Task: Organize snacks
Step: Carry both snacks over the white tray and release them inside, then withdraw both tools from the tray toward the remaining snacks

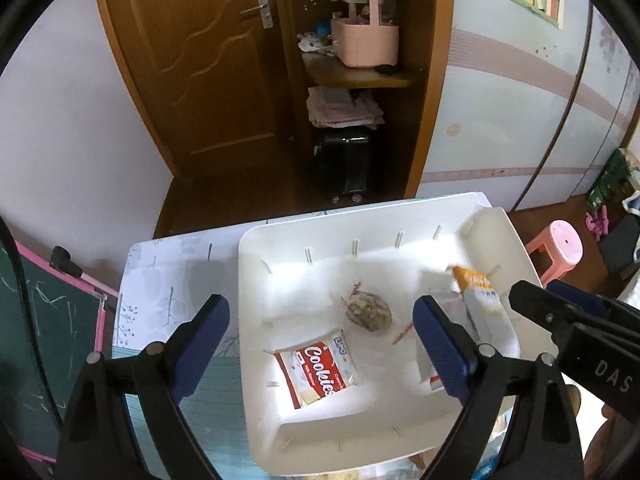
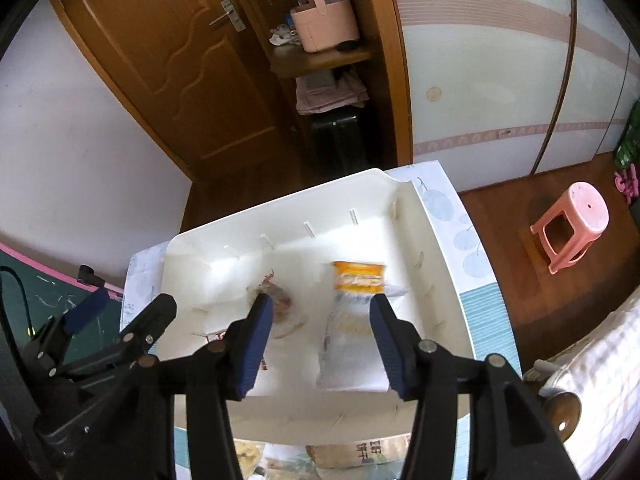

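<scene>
**Snack tray: 3 packs in, both grippers spread over it**

Count inside the white tray (image 1: 256, 264): 3 packs.
- 1 red-and-white Cookies pack (image 1: 318, 374), lying flat in the tray's near-left part.
- 1 clear-wrapped brown snack ball (image 1: 368, 312), mid-tray, apart from the cookies.
- 1 orange-and-white pack (image 2: 354, 308), right side of the tray, orange end pointing to the far wall. It looks motion-blurred in both views.

Grippers: 2, both tilted down over the tray.
- left gripper (image 1: 320, 330): jaws spread wide, nothing pinched. The Cookies pack and the ball both show in the gap between the fingers, and neither pad touches either one.
- right gripper (image 2: 322, 334): jaws partly spread. The orange-and-white pack sits in the gap. The pads stand to either side of it, and I see no pad pressing on it. Cannot tell whether the pack is resting fully on the tray floor.

Tray sits on 1 small table with a leaf-print cover (image 2: 464, 240). More wrappers (image 2: 352, 454) show at the table's near edge, outside the tray; their number is unreadable because the fingers block them.

Background: 1 pink stool (image 2: 572, 224) on the wood floor to the right, 1 pink basket (image 1: 364, 42) on a shelf.
</scene>
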{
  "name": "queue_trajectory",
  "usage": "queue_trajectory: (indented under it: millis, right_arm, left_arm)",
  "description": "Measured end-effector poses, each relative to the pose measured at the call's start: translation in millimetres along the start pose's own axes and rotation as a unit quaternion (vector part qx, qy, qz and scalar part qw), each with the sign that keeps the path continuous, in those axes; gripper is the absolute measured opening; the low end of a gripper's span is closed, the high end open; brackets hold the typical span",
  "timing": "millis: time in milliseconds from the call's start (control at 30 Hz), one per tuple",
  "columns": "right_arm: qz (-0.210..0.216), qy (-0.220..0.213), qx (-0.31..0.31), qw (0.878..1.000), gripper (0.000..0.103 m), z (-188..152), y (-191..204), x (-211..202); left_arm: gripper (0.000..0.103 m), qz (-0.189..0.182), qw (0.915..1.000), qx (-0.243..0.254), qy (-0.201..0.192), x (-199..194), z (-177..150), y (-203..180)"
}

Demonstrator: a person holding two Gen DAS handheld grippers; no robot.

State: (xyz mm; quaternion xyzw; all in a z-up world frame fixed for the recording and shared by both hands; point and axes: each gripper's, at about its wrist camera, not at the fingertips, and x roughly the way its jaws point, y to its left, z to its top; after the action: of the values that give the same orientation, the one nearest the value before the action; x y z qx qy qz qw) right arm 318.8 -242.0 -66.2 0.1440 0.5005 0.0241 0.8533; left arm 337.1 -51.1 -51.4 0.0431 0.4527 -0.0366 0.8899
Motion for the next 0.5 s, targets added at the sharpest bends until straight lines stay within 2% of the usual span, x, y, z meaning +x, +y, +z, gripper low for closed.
queue_trajectory:
  millis: [500]
  right_arm:
    - [-0.002, -0.008, -0.019, 1.0, 0.051, -17.8, 13.2, -35.8]
  left_arm:
    - [0.092, -0.007, 0.9998, 0.003, -0.017, -46.0, -12.9, 5.8]
